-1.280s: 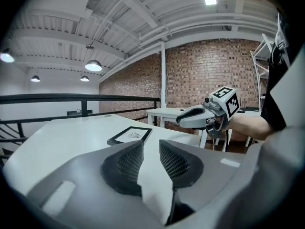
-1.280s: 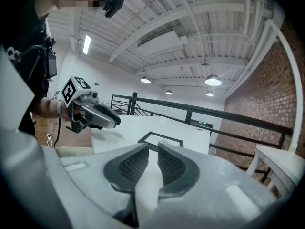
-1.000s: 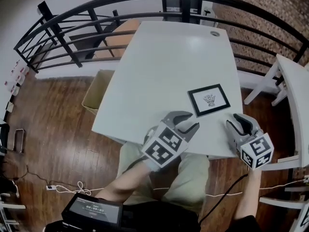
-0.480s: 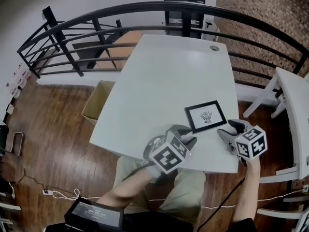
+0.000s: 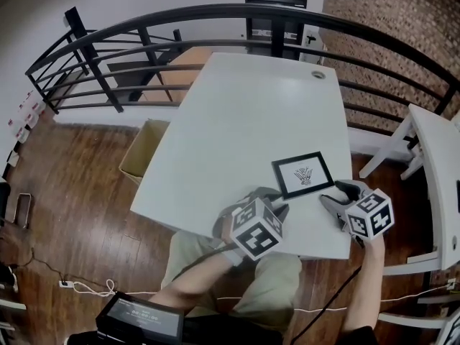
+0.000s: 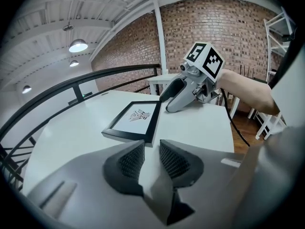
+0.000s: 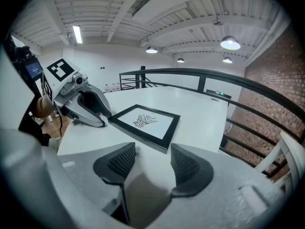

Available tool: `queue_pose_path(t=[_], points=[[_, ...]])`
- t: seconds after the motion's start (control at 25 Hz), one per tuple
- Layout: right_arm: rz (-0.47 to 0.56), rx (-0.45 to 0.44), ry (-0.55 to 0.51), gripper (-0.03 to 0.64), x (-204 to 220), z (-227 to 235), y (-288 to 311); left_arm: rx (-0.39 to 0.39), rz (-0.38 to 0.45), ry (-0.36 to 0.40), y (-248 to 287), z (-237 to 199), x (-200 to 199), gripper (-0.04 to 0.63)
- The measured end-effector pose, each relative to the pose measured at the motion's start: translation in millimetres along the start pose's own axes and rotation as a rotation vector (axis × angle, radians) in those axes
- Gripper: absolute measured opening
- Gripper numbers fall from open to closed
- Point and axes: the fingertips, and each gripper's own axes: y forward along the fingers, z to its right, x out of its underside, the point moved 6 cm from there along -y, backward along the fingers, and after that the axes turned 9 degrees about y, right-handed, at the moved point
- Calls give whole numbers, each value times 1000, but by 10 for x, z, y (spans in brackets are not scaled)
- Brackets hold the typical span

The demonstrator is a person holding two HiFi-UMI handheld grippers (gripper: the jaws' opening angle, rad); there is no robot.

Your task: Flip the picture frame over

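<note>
The black picture frame [image 5: 302, 175] lies flat on the white table [image 5: 244, 113] near its front right corner, drawing side up. My left gripper [image 5: 279, 201] rests at the frame's near left corner. Its jaws are closing with a narrow gap and nothing between them. In the left gripper view the frame [image 6: 135, 119] lies just beyond my left gripper [image 6: 151, 149]. My right gripper [image 5: 335, 192] is at the frame's near right corner, open and empty. In the right gripper view the frame [image 7: 146, 121] sits just ahead of my right gripper [image 7: 152, 156].
A black curved railing [image 5: 215, 20] rings the table. An open cardboard box [image 5: 140, 153] stands on the wood floor at the left. A second white table [image 5: 438, 164] is at the right. A cable hole [image 5: 317, 74] marks the table's far end.
Both grippers have moved in toward the frame's near corners and sunk to the table. The frame has not moved on the table.
</note>
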Motion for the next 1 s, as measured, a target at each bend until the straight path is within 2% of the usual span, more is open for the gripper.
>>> queue_pose_path(t=[0.24, 0.6, 0.8, 1.0], points=[[-3, 3, -32, 209, 8, -39, 7, -2, 0, 4, 3, 7, 11, 118], [39, -19, -23, 221, 69, -203, -138, 12, 11, 20, -103, 94, 31, 135], [73, -29, -38, 221, 146, -405, -253, 11, 39, -7, -253, 148, 116, 136], [118, -67, -9, 221, 221, -661, -376, -6, 50, -37, -398, 175, 231, 137]])
